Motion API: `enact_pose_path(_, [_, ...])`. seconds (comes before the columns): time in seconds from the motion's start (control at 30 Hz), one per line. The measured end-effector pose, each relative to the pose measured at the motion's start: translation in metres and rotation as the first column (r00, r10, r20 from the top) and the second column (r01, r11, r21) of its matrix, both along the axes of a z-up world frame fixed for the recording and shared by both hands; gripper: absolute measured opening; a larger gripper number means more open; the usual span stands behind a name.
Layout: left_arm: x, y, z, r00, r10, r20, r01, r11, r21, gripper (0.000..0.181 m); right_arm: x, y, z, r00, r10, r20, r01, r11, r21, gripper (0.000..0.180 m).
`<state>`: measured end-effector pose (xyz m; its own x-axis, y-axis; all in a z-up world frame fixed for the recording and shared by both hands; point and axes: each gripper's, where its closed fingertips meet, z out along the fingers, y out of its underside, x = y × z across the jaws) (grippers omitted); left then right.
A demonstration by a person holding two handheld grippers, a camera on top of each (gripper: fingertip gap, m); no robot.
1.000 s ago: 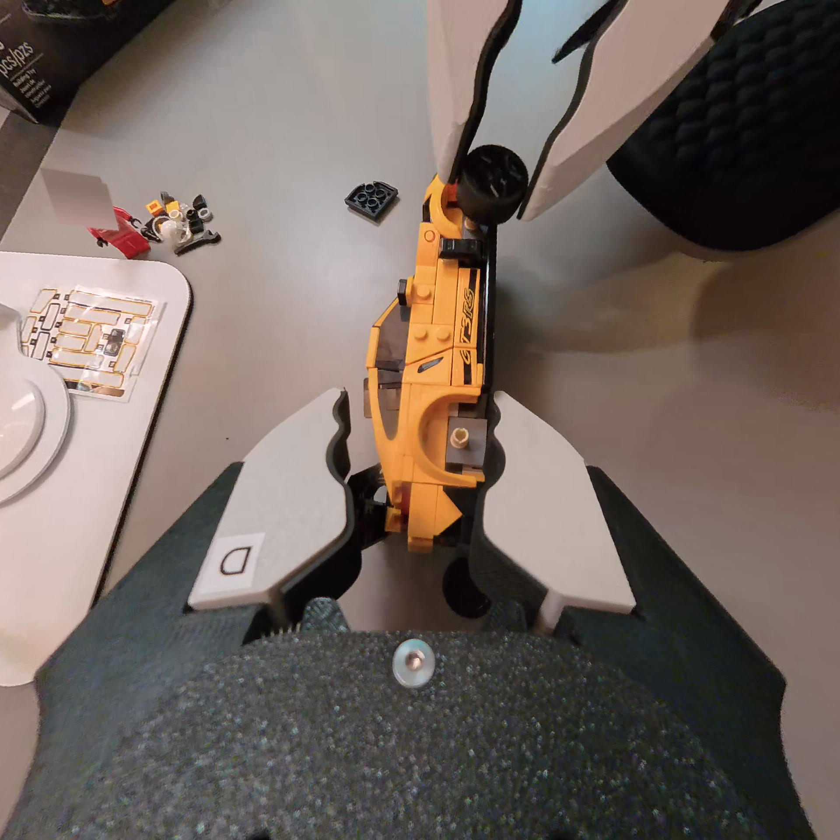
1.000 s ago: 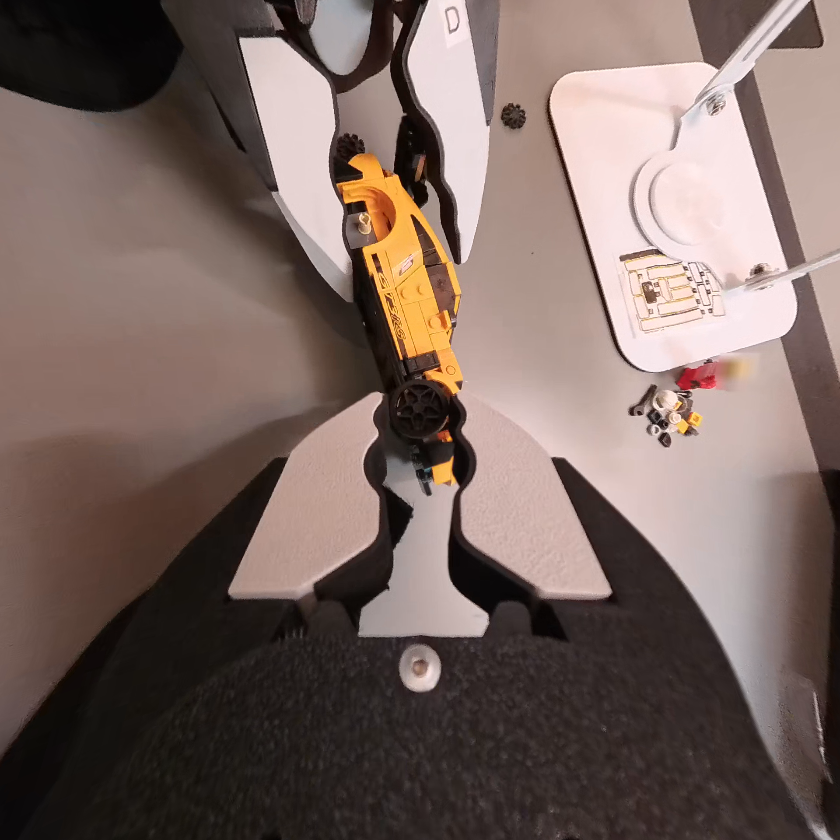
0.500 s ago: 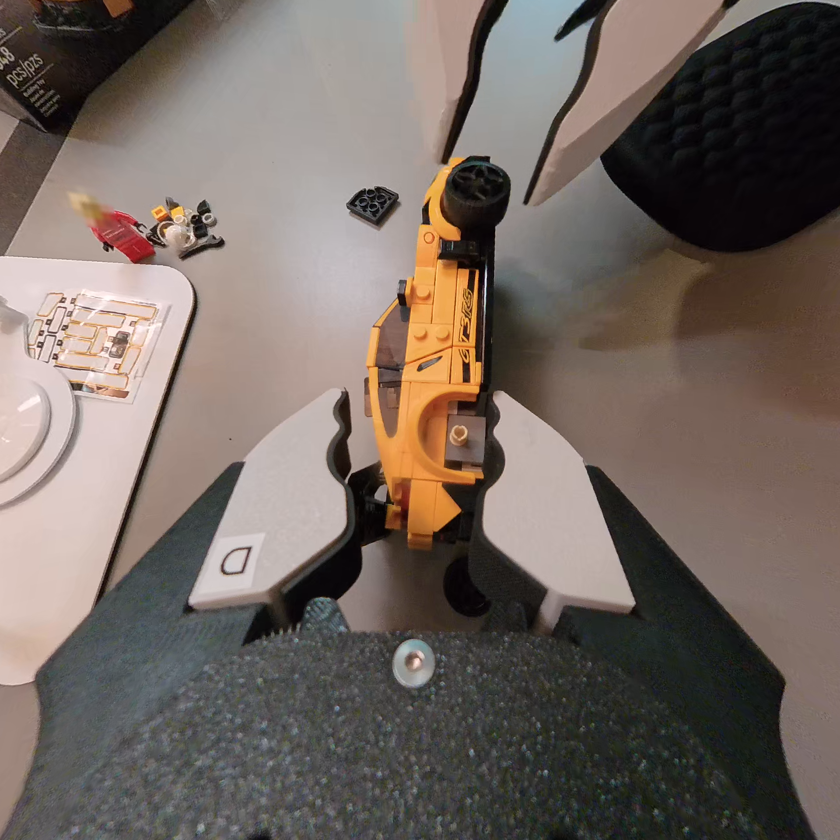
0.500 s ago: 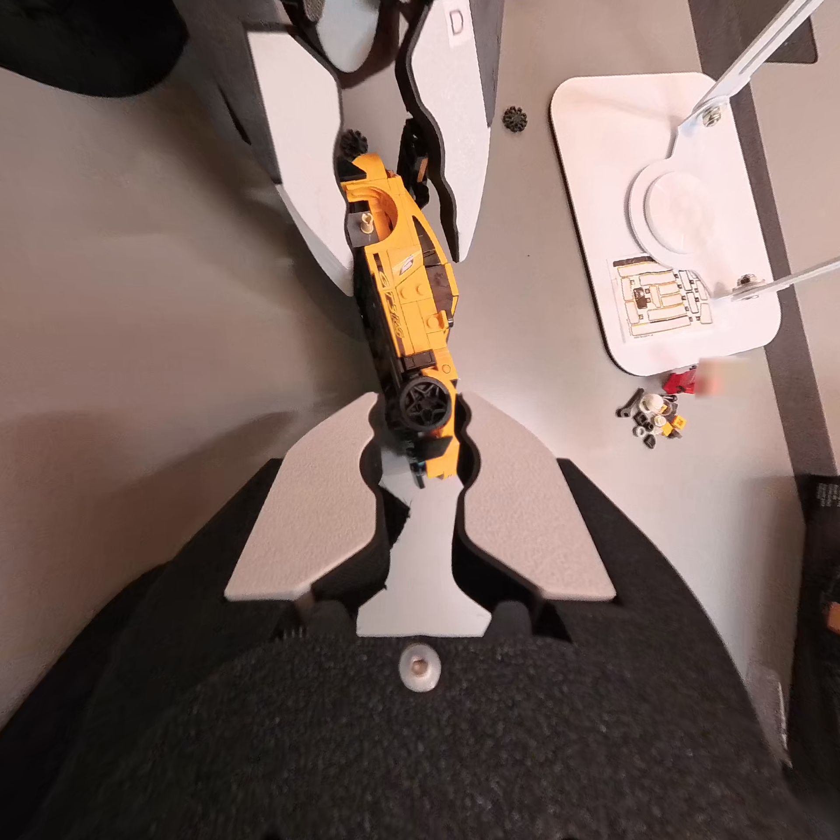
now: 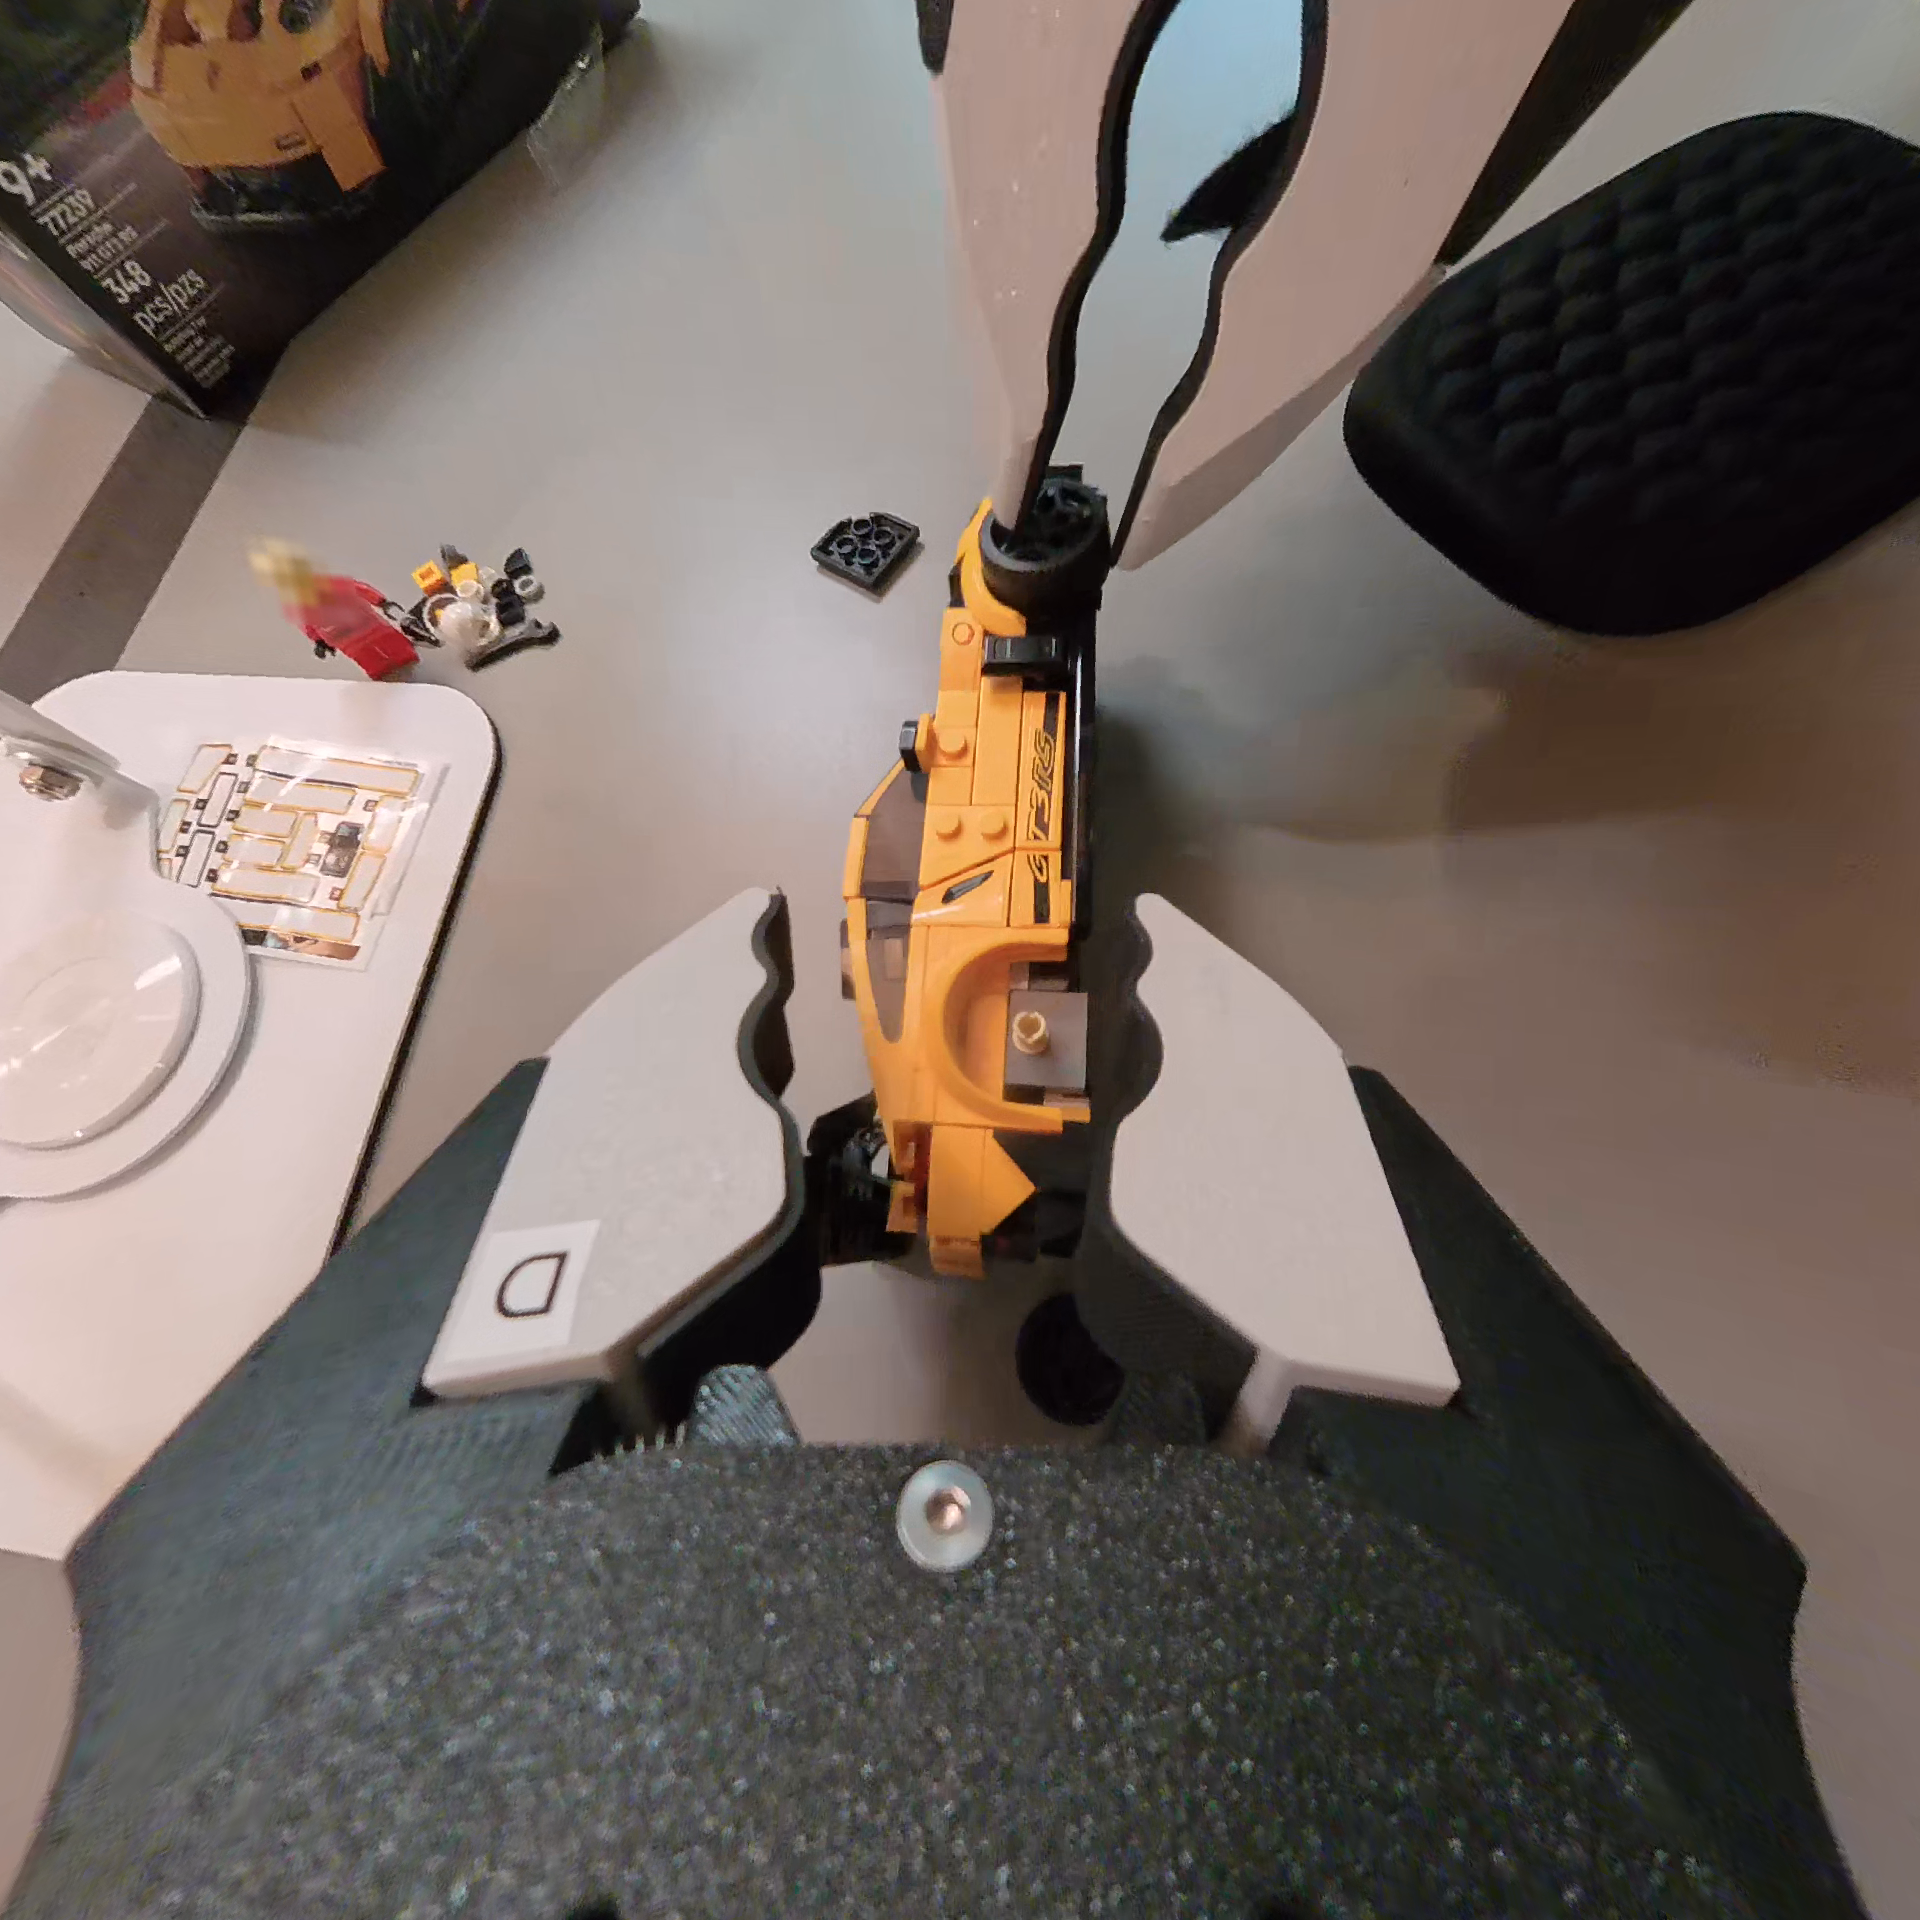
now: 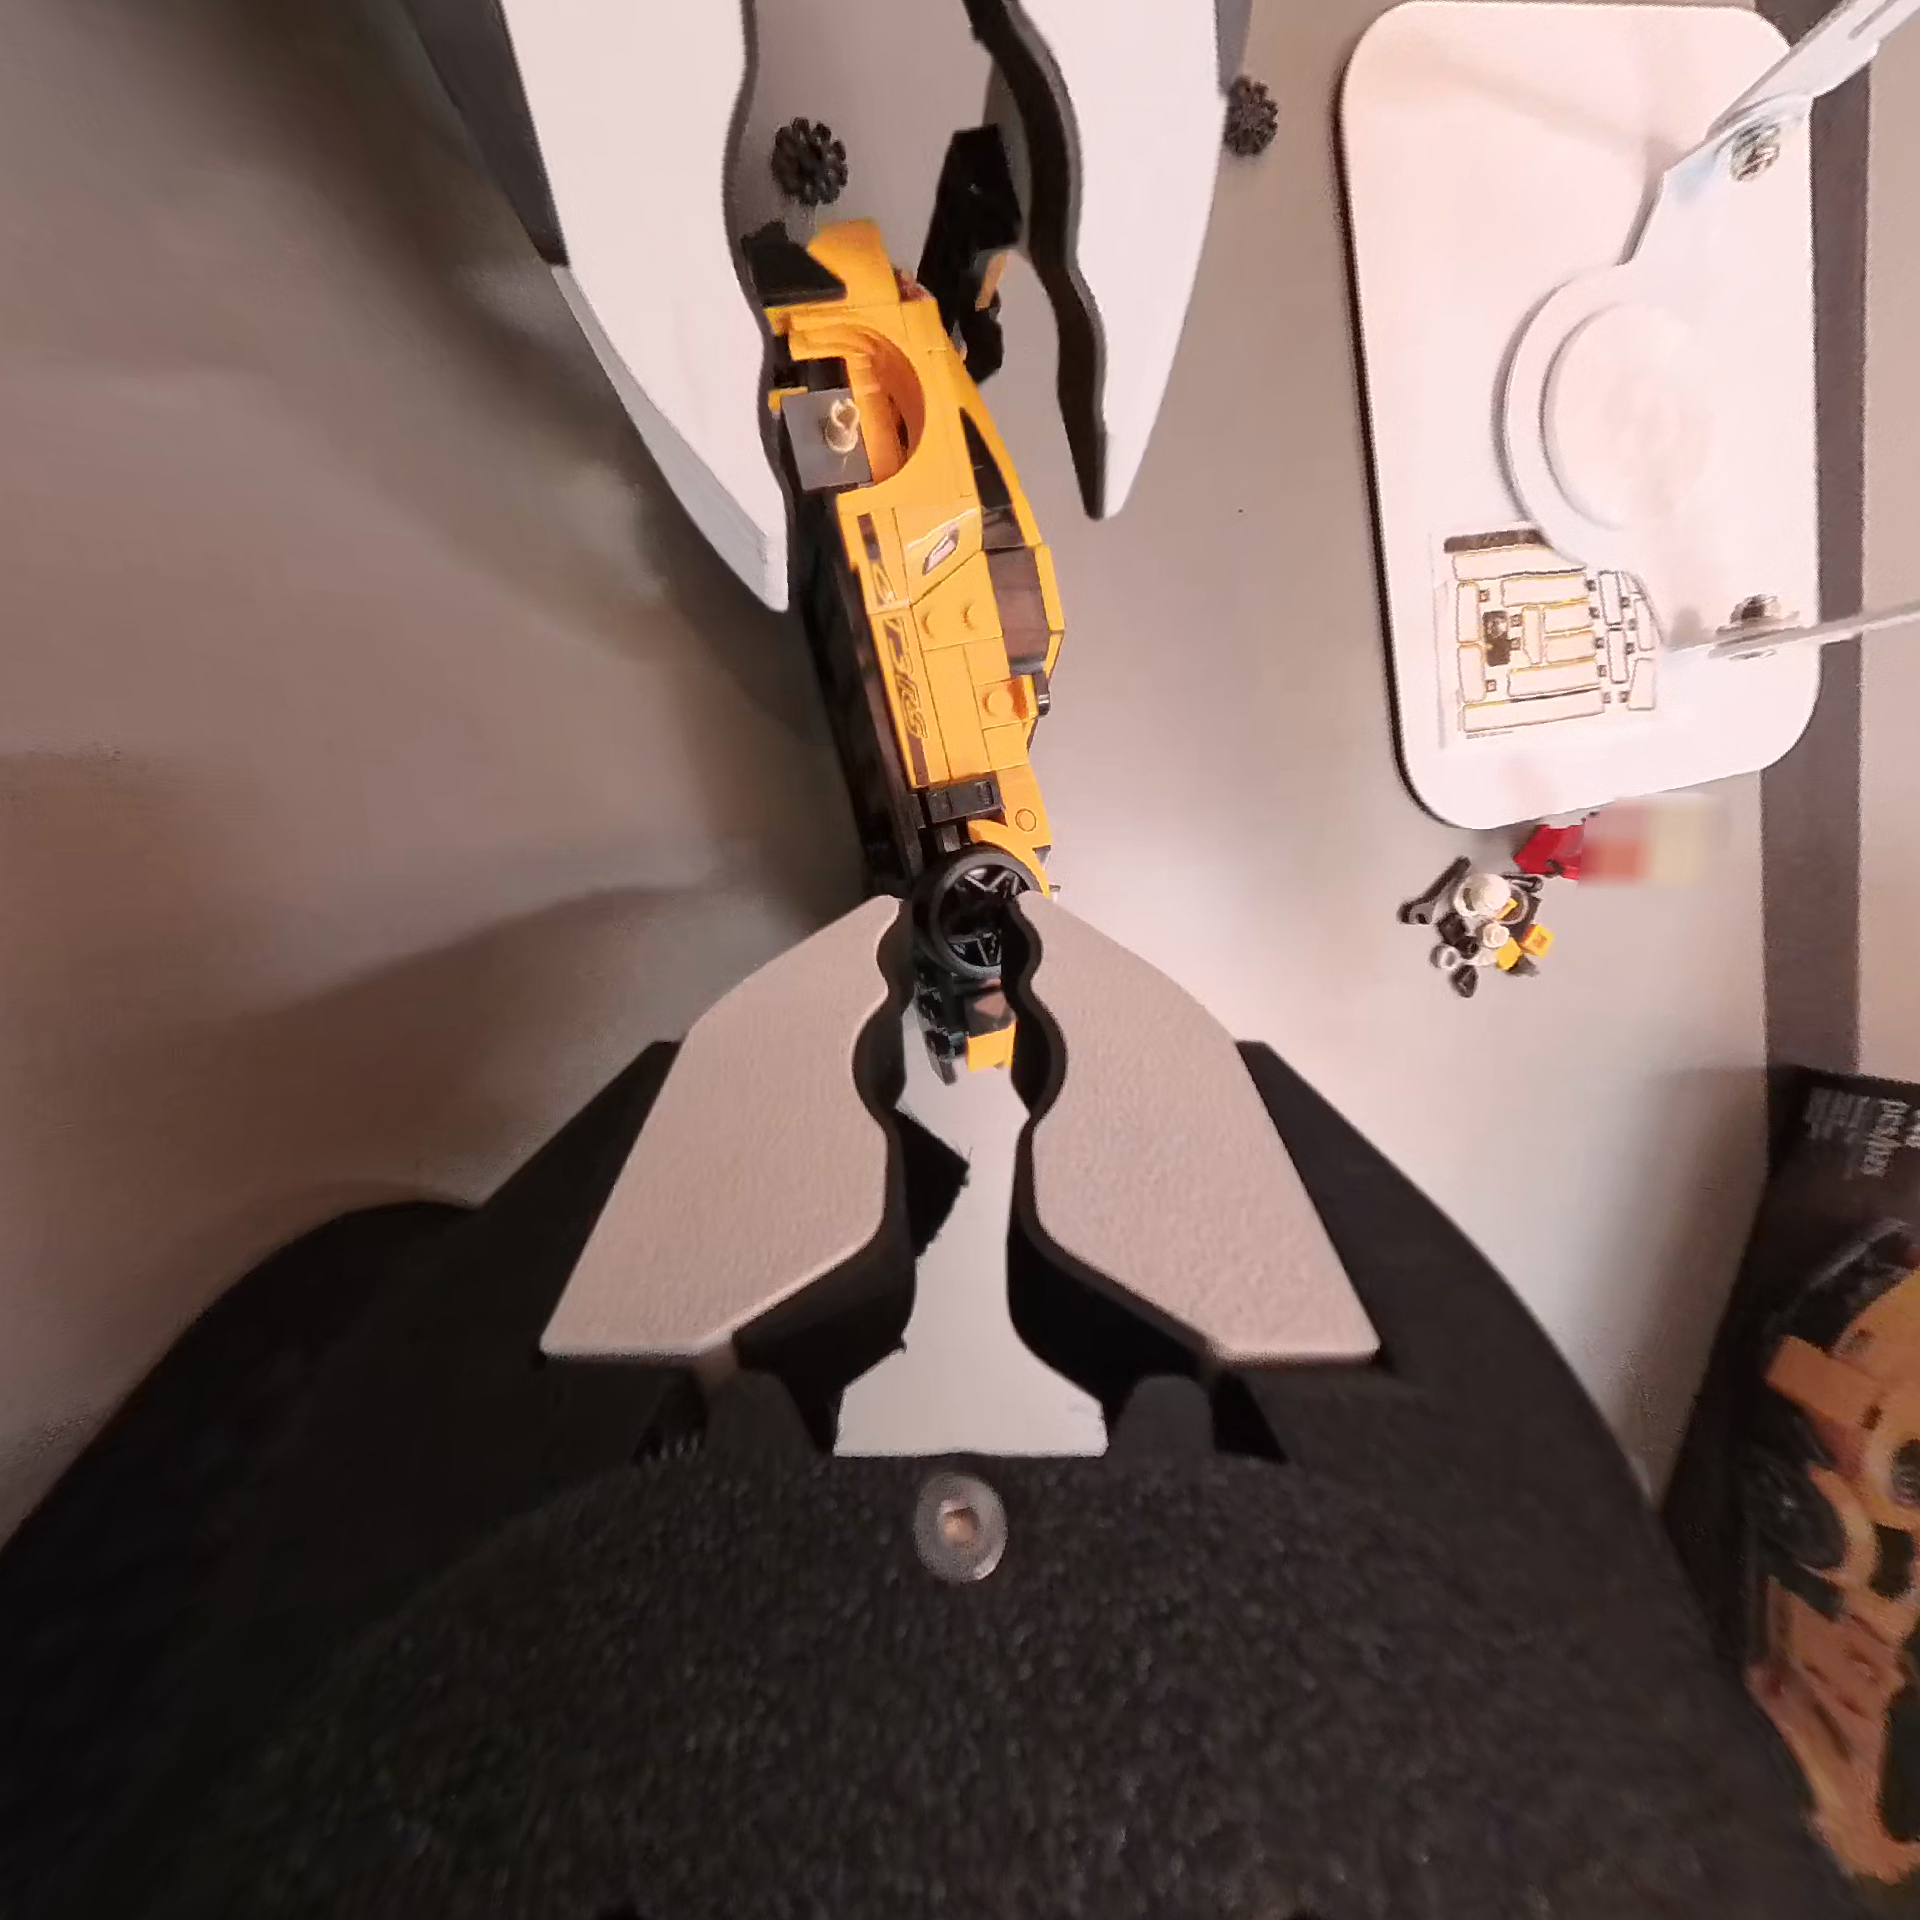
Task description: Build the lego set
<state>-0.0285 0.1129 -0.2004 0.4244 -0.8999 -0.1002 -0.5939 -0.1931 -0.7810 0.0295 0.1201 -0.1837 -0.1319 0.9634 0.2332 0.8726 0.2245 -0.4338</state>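
A yellow lego car lies on its side above the grey table. My left gripper is shut on its rear part, one finger on the underside and the other against the black rear wing. The rear wheel arch is bare, with a tan axle pin. A black wheel sits on the car's far end. My right gripper is shut on that wheel and also shows in the left wrist view. The right wrist view shows the car between the left gripper's fingers.
A white base plate with a sticker sheet lies at the left. Nearby are a red minifigure, a pile of small parts, a black curved piece and the set's box. Two small black gear-like pieces lie beyond the car. One gripper's finger ends stand about 7 centimetres off the other's. About 11 centimetres separates my right fingertips from the black curved piece.
The right gripper let go of the wheel and drew back half a second ago. It has now come forward and closed on the wheel again. The left gripper and car stayed put.
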Motion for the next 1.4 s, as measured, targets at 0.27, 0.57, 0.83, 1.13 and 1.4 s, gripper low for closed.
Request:
enact_pose_path(0.27, [0.005, 0.001, -0.013, 0.997, -0.02, -0.073, 0.022, 0.999, 0.031, 0.053, -0.001, 0.001, -0.001, 0.995, 0.067, 0.08, -0.072, 0.996, 0.056, 0.015])
enact_pose_path(0.57, [0.005, 0.001, -0.013, 0.997, -0.027, -0.078, 0.03, 0.999, 0.033, 0.053, -0.001, 0.001, -0.002, 0.988, 0.112, 0.104, -0.12, 0.99, 0.073, 0.015])
enact_pose_path(0.83, [0.005, 0.001, -0.014, 0.997, -0.026, -0.076, 0.028, 0.999, 0.033, 0.053, -0.001, 0.001, -0.002, 0.996, 0.081, 0.045, -0.082, 0.996, 0.024, 0.016])
enact_pose_path(1.13, [0.009, -0.001, -0.006, 0.999, -0.019, -0.042, 0.02, 1.0, 0.022, 0.061, -0.001, 0.001, 0.0, 0.998, 0.041, -0.057, -0.04, 0.999, 0.028, 0.017])
enact_pose_path(1.4, [0.015, 0.003, -0.001, 0.993, -0.005, -0.118, 0.009, 0.999, 0.034, 0.062, 0.022, 0.003, 0.01, 0.992, 0.033, -0.126, -0.021, 0.996, 0.091, 0.021])
